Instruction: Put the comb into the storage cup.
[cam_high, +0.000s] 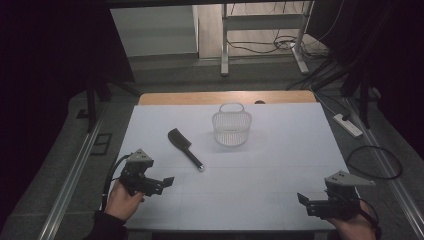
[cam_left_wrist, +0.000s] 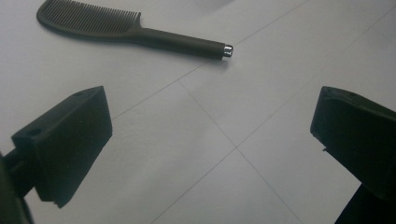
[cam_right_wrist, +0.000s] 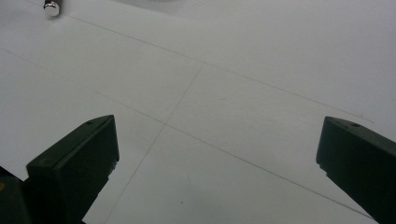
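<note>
High view: white table (cam_high: 250, 165), two hand-held grippers low near the front edge. Left gripper (cam_high: 162, 182) sits at about 8 o'clock of the table, held by the person's left hand (cam_high: 121, 200), jaws pointing toward 3 o'clock. Right gripper (cam_high: 306, 199) at about 4 o'clock, held by the right hand (cam_high: 352, 227), jaws pointing toward 9 o'clock. Both carry a grey three-cornered plate on top.

Black comb (cam_high: 185, 148) lies flat on the table, roughly centre-left, at about 1 o'clock from the left gripper and near it, not touching. Toothed head toward 10 o'clock, handle running to 4 o'clock, ending in a small silver cap. Clear mesh basket (cam_high: 231, 129) with a loop handle stands upright past the comb, at 1 o'clock from it, apart from it, toward the far edge.

Left gripper view: left gripper (cam_left_wrist: 210, 135) jaws spread wide, nothing between them, bare table with thin grid lines under them. Comb (cam_left_wrist: 126, 29) at 11 o'clock above the jaws, teeth facing up in the frame, silver cap at the right end of the handle.

Right gripper view: right gripper (cam_right_wrist: 217, 154) jaws also wide apart, holding nothing, bare table between. Silver cap of the comb (cam_right_wrist: 52, 7) at the top left corner, well apart from the jaws.
</note>
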